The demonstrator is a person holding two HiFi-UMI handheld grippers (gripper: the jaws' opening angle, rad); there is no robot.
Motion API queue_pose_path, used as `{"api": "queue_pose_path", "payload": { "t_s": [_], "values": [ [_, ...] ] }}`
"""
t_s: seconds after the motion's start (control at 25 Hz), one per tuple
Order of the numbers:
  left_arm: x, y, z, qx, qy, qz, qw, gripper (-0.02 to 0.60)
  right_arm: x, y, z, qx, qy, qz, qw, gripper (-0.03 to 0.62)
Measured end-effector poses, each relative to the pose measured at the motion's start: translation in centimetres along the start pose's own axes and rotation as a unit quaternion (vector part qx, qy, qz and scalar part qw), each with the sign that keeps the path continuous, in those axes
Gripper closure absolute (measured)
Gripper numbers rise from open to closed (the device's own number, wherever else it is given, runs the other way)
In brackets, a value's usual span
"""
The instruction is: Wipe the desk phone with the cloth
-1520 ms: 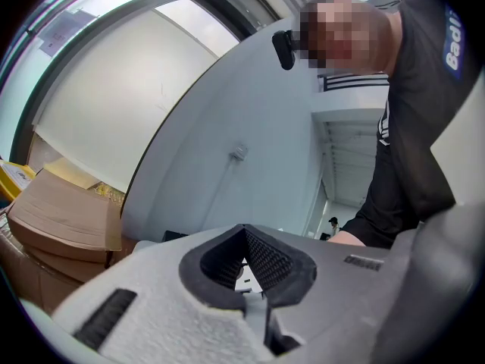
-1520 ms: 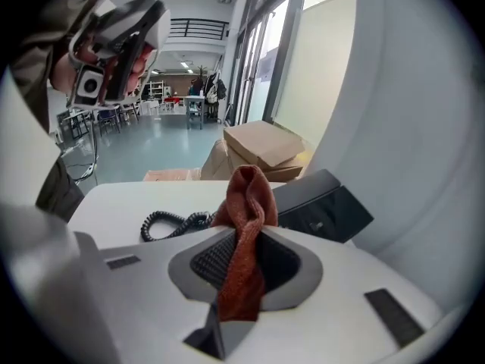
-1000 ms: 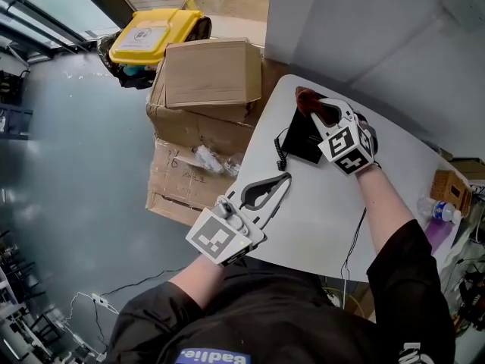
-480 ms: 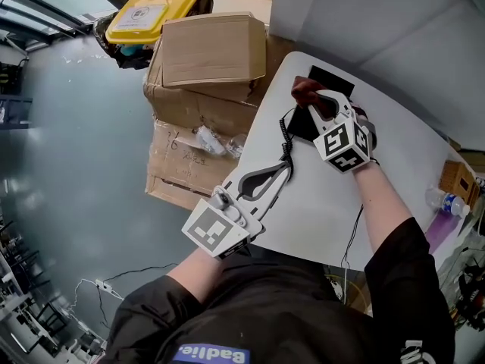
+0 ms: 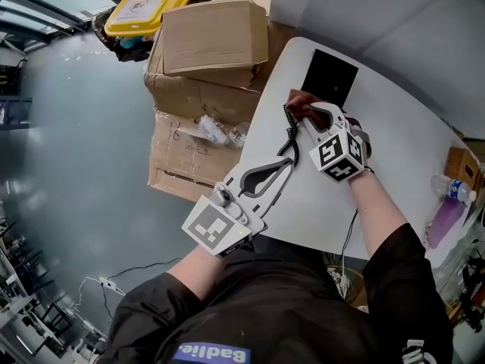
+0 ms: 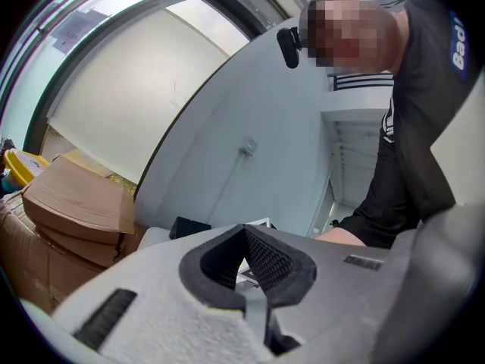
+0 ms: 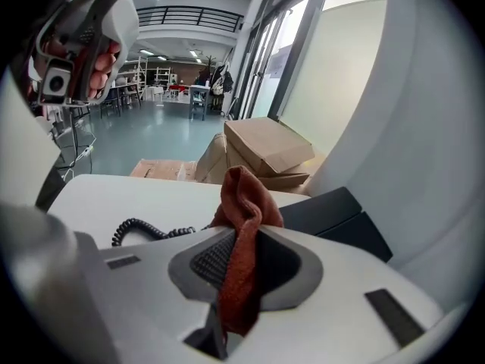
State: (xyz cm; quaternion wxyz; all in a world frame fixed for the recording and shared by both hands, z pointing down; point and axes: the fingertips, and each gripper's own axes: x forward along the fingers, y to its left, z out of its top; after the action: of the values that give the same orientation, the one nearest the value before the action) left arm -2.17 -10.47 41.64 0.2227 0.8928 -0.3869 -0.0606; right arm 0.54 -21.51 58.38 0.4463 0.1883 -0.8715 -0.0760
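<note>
The black desk phone (image 5: 330, 78) lies flat at the far side of the white table (image 5: 394, 150), with its coiled cord (image 5: 290, 133) trailing toward the table's left edge. My right gripper (image 5: 306, 112) is shut on a rust-red cloth (image 5: 301, 101), which hangs just in front of the phone's near edge, beside the cord. In the right gripper view the cloth (image 7: 241, 203) is pinched between the jaws, with the phone (image 7: 341, 214) behind it to the right and the cord (image 7: 148, 232) at left. My left gripper (image 5: 289, 164) rests shut and empty on the table near its left edge (image 6: 244, 232).
Stacked cardboard boxes (image 5: 212, 40) and a yellow bin (image 5: 144, 6) stand on the floor left of the table. A small box (image 5: 458, 165), a water bottle (image 5: 453, 189) and a purple item (image 5: 443, 222) sit at the table's right end. A thin cable (image 5: 350, 233) runs off the near edge.
My right gripper has drawn the cloth back across the phone toward me, and the phone's top now shows uncovered. The left gripper has stayed near the table's left edge.
</note>
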Motion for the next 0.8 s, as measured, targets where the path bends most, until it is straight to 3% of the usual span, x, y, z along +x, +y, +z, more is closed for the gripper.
{"api": "queue_pose_path", "payload": {
  "t_s": [0.24,0.44,0.8],
  "values": [
    [-0.9,-0.8,-0.2,0.003,0.005,-0.008,0.9999,0.578,-0.3,3.4,0.3,0.008,0.003,0.031,0.999,0.514],
    [-1.5,-1.5,0.4,0.010,0.008,-0.006,0.9999,0.578,0.2,7.0,2.2,-0.017,-0.018,0.055,0.998,0.514],
    [-0.8,-1.8,-0.2,0.014,0.021,-0.005,0.9997,0.578,0.1,6.1,0.1,-0.014,-0.019,0.046,0.999,0.514]
  ]
}}
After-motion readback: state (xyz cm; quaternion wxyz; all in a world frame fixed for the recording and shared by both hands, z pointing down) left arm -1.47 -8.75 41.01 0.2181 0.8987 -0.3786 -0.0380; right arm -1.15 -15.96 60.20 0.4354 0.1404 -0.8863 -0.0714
